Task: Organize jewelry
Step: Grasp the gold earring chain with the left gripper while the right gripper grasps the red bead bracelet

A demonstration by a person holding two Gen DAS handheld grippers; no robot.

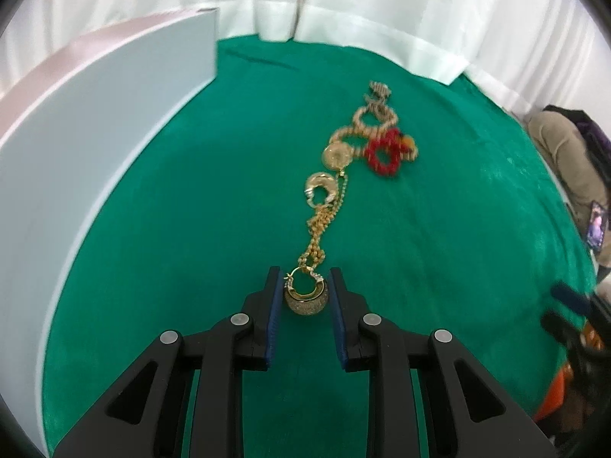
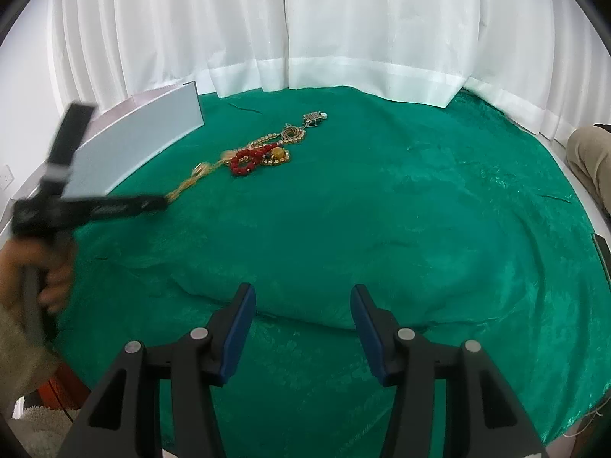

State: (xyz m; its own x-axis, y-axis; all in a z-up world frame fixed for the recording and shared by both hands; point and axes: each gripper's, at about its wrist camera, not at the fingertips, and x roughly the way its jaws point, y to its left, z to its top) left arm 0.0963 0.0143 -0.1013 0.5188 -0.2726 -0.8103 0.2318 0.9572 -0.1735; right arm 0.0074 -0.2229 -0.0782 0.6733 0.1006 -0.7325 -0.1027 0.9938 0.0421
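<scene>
1 gold hoop earring (image 1: 305, 294) pinched in left tool (image 1: 304, 280); right tool (image 2: 303, 297) released, idle. Next: lifting clear of tangled chain (image 1: 320, 225).

Both handheld grippers, the left gripper (image 1: 305, 286) and the right gripper (image 2: 303, 307), share one build: matte black plastic linkage arms with triangular cut-outs, round silver pivot pins at the joints, and flat blue ribbed pads lining the fingers (image 2: 240, 328). The person's left hand (image 2: 46, 274) emerges from a fuzzy beige sleeve (image 2: 19, 355).
</scene>
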